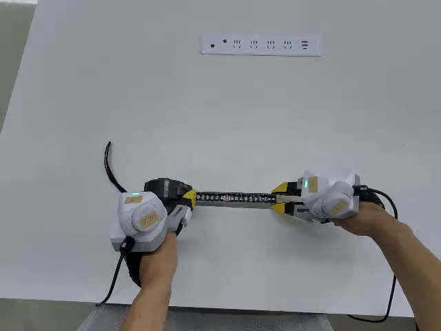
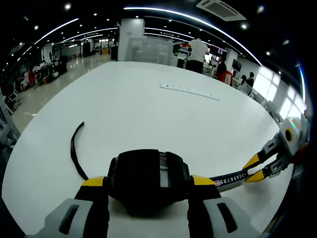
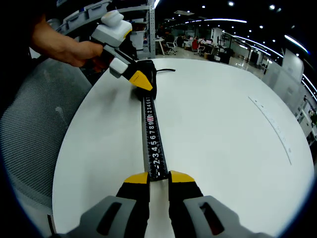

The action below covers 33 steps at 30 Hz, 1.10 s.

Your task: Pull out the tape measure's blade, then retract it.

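Observation:
A black tape measure case [image 1: 167, 188] lies on the white table, clamped between the yellow-tipped fingers of my left gripper [image 1: 180, 204]. In the left gripper view the case [image 2: 148, 176] sits squarely between the two jaws. Its black numbered blade [image 1: 234, 198] runs out to the right along the table. My right gripper [image 1: 281, 196] is shut on the blade's end. The right gripper view has the blade [image 3: 151, 134] stretching from my right gripper [image 3: 158, 177] back to the case [image 3: 148, 74]. A black wrist strap [image 1: 110, 167] trails from the case.
A white power strip [image 1: 260, 45] lies at the far side of the table [image 1: 220, 117]. Black cables [image 1: 382, 200] hang from both grippers near the front edge. A grey mesh chair [image 3: 34, 129] stands beside the table.

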Each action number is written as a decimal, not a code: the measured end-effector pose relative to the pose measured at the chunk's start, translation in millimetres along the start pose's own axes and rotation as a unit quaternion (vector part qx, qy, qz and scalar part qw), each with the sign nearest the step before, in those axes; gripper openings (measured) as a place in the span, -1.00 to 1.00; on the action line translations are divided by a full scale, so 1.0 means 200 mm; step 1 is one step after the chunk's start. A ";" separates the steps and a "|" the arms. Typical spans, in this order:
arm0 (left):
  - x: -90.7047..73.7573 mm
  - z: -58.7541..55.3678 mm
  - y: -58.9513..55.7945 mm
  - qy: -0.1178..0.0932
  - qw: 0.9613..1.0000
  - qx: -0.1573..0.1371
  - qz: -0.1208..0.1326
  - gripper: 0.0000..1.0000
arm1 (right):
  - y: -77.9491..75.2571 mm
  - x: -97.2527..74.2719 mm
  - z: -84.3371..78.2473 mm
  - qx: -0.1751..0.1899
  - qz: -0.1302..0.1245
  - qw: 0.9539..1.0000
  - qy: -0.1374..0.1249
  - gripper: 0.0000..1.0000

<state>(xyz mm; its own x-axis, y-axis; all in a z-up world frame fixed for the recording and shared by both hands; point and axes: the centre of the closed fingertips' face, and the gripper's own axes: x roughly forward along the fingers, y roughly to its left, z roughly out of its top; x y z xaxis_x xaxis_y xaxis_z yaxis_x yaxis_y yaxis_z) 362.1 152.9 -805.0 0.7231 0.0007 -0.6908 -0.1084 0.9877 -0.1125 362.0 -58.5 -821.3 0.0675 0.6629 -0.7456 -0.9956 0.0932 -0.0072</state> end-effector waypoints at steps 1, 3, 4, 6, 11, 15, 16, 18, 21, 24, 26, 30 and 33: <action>0.00 0.00 0.00 0.000 1.000 0.000 0.000 0.22 | 0.00 0.00 0.00 0.000 0.000 1.000 0.000 -0.77; 0.00 0.00 0.00 0.000 1.000 0.000 0.000 0.22 | 0.00 0.01 0.01 0.000 0.000 1.000 -0.001 -0.77; 0.00 0.00 0.00 0.000 1.000 0.000 0.000 0.22 | 0.00 0.01 0.01 0.000 0.000 1.000 -0.001 -0.77; 0.00 0.00 0.00 0.000 1.000 -0.001 -0.001 0.22 | 0.00 0.01 0.02 0.000 -0.001 1.000 -0.002 -0.77; 0.00 0.00 0.00 0.000 1.000 -0.001 -0.001 0.22 | 0.01 0.02 0.03 0.001 0.000 1.000 -0.003 -0.77; 0.00 0.00 0.00 0.000 1.000 -0.002 -0.001 0.22 | 0.01 0.04 0.04 0.002 0.000 1.000 -0.005 -0.77; 0.00 0.00 0.00 0.000 1.000 -0.002 -0.001 0.22 | 0.01 0.04 0.04 0.002 0.000 1.000 -0.005 -0.77; 0.00 0.00 0.00 0.000 1.000 -0.003 -0.002 0.22 | 0.01 0.05 0.05 0.001 0.000 1.000 -0.007 -0.77; 0.00 0.00 0.00 0.001 1.000 -0.003 -0.002 0.22 | 0.01 0.06 0.07 0.001 0.000 1.000 -0.008 -0.77; 0.00 0.00 0.00 0.001 1.000 -0.004 -0.002 0.22 | 0.01 0.06 0.07 0.001 0.000 1.000 -0.008 -0.77; 0.00 0.00 0.00 0.001 1.000 -0.004 -0.002 0.22 | 0.01 0.07 0.08 0.001 0.000 1.000 -0.009 -0.77; 0.00 0.00 0.00 0.001 1.000 -0.005 -0.002 0.22 | 0.01 0.08 0.08 0.001 0.000 1.000 -0.010 -0.77; 0.00 0.00 0.00 0.001 1.000 -0.005 -0.002 0.22 | 0.01 0.08 0.09 0.002 0.000 1.000 -0.011 -0.77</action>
<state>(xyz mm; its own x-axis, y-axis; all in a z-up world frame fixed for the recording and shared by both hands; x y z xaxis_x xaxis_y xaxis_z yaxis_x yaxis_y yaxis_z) 362.3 152.8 -804.2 0.7225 -0.0034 -0.6914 -0.1130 0.9860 -0.1229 361.4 -33.6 -821.1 0.0695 0.6796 -0.7302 -0.9954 0.0958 -0.0056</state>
